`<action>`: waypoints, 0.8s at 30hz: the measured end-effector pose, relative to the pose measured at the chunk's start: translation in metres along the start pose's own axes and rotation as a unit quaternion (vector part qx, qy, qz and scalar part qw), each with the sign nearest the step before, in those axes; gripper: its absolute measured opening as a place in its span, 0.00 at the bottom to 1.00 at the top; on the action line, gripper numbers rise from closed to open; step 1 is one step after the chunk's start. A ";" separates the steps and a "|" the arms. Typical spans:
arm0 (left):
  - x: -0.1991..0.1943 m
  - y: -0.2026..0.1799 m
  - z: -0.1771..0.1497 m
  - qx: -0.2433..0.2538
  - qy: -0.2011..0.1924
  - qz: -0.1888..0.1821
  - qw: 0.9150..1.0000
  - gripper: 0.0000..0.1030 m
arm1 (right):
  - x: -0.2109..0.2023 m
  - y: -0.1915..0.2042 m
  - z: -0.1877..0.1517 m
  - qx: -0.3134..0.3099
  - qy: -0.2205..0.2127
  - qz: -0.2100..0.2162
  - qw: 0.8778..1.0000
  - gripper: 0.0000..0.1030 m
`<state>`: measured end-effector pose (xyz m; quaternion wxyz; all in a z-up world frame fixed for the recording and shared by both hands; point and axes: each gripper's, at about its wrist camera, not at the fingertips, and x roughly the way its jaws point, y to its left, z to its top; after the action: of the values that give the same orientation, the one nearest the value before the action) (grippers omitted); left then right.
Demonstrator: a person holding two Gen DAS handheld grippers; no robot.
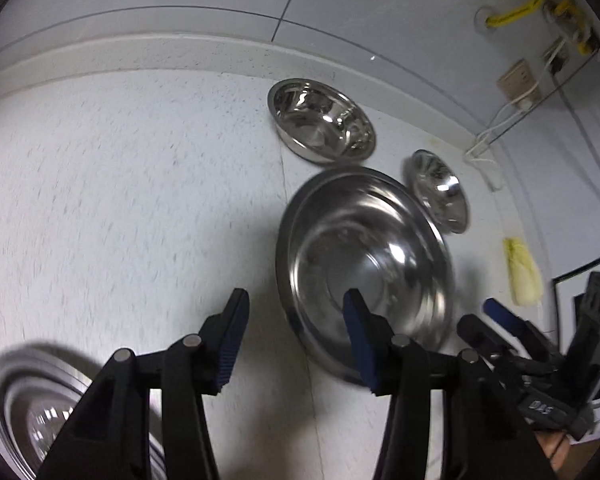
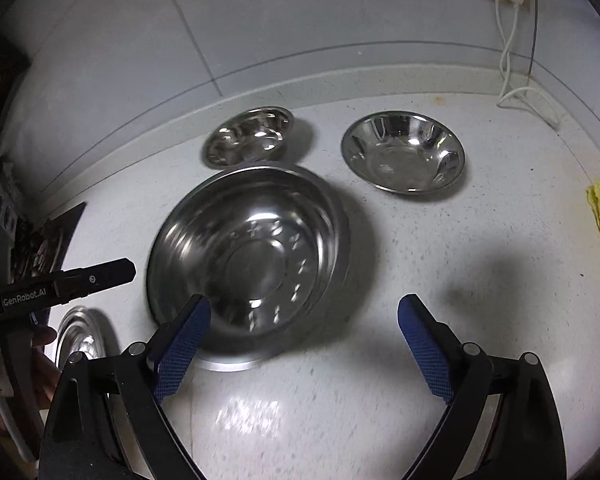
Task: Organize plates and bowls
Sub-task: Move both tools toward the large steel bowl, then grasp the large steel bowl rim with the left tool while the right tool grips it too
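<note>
Stacking looks barely begun: both tongs, left [image 1: 296, 344] and right [image 2: 304, 344], hang spread and empty over the table [image 2: 420, 280], flanking the large steel basin [image 2: 252, 256], so the next move likely calls for closing on its rim.

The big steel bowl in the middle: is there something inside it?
The big bowl looks empty; only light reflections show on its floor. The left finger of the right hand-held gripper covers part of its near rim, so that spot cannot be checked.
</note>
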<state>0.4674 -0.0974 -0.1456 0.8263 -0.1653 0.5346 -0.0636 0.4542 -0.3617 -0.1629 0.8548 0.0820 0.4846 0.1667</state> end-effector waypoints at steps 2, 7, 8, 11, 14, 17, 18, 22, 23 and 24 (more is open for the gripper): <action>0.015 0.000 0.011 -0.005 0.014 0.006 1.000 0.46 | 0.011 -0.006 0.010 0.013 0.008 0.000 1.000 0.90; 0.043 -0.001 0.019 -0.016 0.051 0.021 0.998 0.46 | 0.039 -0.018 0.025 0.040 0.036 0.011 0.998 0.89; 0.047 -0.002 0.019 -0.015 0.057 0.023 0.998 0.46 | 0.045 -0.020 0.027 0.045 0.044 0.018 0.998 0.89; 0.052 -0.005 0.020 0.001 0.063 0.024 0.998 0.46 | 0.055 -0.028 0.029 0.060 0.052 0.020 0.997 0.80; 0.060 -0.006 0.018 0.000 0.079 0.019 0.997 0.46 | 0.059 -0.034 0.028 0.076 0.054 0.035 0.995 0.77; 0.067 -0.006 0.014 -0.002 0.089 0.018 0.996 0.46 | 0.061 -0.034 0.026 0.073 0.055 0.032 0.995 0.73; 0.067 -0.006 0.014 -0.003 0.091 0.020 0.996 0.46 | 0.062 -0.034 0.025 0.071 0.056 0.033 0.995 0.70; 0.065 -0.005 0.015 -0.002 0.092 0.017 0.996 0.46 | 0.060 -0.031 0.023 0.060 0.056 0.041 0.996 0.53; 0.065 -0.004 0.015 -0.006 0.094 0.015 0.995 0.46 | 0.060 -0.031 0.023 0.060 0.058 0.046 0.995 0.48; 0.064 -0.002 0.015 -0.012 0.096 0.013 0.995 0.46 | 0.061 -0.030 0.023 0.060 0.059 0.049 0.995 0.44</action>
<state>0.5084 -0.1139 -0.1949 0.7700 -0.1615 0.6141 -0.0625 0.5089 -0.3672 -0.2086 0.8089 0.1474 0.5387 0.1837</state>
